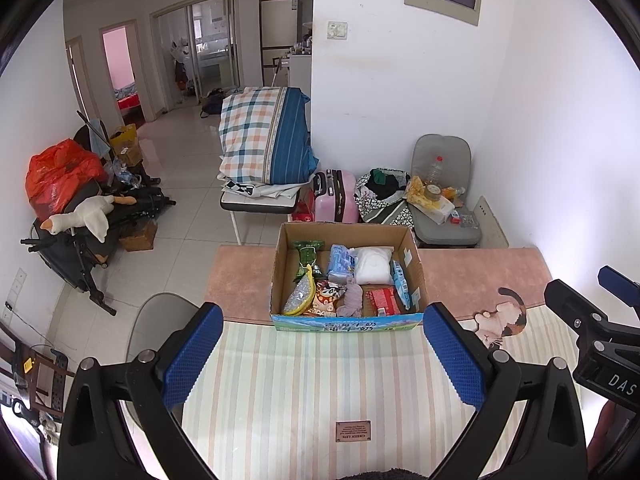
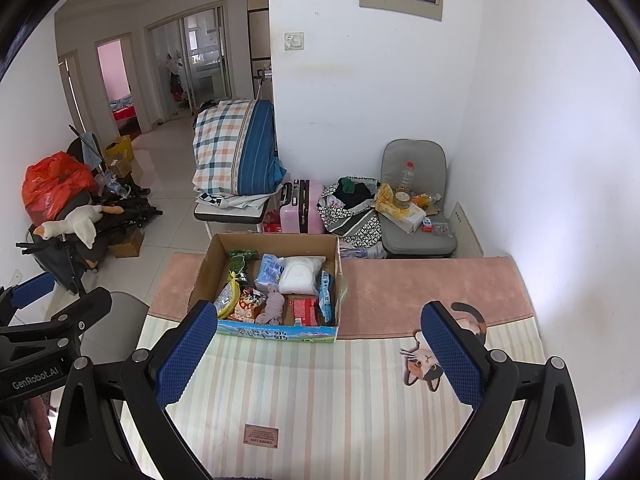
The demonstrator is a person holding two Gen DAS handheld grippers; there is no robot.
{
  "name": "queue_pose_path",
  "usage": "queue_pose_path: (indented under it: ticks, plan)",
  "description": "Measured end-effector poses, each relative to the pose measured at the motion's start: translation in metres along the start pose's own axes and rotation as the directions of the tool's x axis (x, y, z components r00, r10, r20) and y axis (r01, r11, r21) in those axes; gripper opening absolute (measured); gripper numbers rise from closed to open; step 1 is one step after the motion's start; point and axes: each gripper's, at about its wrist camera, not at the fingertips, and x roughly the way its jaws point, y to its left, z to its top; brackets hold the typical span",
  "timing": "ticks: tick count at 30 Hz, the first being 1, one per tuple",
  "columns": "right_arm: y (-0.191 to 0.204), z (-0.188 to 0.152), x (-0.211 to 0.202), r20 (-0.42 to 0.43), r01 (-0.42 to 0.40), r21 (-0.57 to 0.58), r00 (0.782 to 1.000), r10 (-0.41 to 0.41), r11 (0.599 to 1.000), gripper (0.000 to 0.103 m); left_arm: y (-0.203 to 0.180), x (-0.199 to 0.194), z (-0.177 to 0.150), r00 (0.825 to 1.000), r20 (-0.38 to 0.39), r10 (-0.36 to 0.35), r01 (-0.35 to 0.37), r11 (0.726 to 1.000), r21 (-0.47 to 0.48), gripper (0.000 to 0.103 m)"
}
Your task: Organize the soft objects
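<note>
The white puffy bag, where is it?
The white puffy bag sits in the cardboard box, at the back right, between the blue packet and the blue wipes pack.

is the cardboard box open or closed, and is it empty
Open and not empty: the cardboard box has no lid over it, and packets and a white pouch fill its floor.

A brown cardboard box (image 1: 346, 236) is seen on a pastel-striped mat (image 1: 320, 380); blue textured pads (image 1: 192, 360) are fitted to the black tool.
</note>
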Motion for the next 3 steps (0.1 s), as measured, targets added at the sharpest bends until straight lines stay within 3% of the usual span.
queue_pose_path:
  ticks: [3]
  plan:
    - [-0.0002, -0.0003, -0.0002, -0.001, -0.002, -0.001, 1.000, 0.002, 1.000, 0.103, 0.0024, 0.0007, -0.0011, 1.000, -0.001, -0.005, 0.005, 1.000, -0.001, 0.103]
